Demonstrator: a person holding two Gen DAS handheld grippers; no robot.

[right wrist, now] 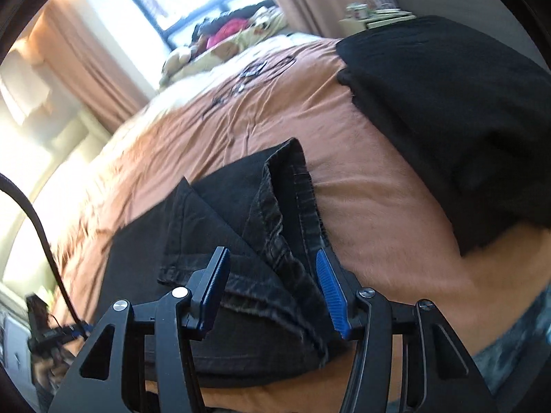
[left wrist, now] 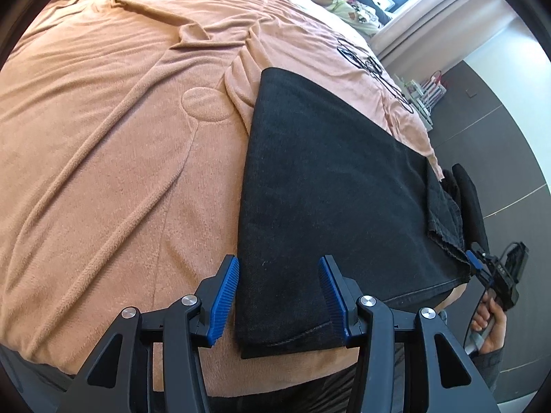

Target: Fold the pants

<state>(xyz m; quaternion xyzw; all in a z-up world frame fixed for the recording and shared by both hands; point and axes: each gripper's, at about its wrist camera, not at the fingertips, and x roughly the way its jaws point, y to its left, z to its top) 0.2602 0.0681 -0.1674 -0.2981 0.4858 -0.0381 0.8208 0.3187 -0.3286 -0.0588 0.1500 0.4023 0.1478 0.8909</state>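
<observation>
Spread across the left, a wrinkled peach-orange fleece blanket (left wrist: 103, 137) covering the bed, serving as the soft work surface. Nearer the middle, black denim pants (left wrist: 327, 189) lying flat on that blanket in a long folded panel, one end at the near edge of the bed, presumably squared up for a further fold. Over that near end, left gripper (left wrist: 279, 296) with jaws standing about half apart, blue ribbed pads (left wrist: 225, 296) clear of the cloth on either side, pinching nothing; likely poised to take the edge or just steadying. Farther right, hem ends of the legs (left wrist: 444, 220) bunched and overlapping at the panel's corner, not yet lying neat. In the right wrist view, right gripper (right wrist: 272, 292) parted to a similar middle width, straddling those crumpled hems (right wrist: 275, 213) without pressing on them, so the cloth rests loose between the fingers. At far right, a second dark folded garment (right wrist: 465, 120) stacked apart on the blanket, seemingly set aside as finished. Fold judged roughly midway, hems needing tidying
</observation>
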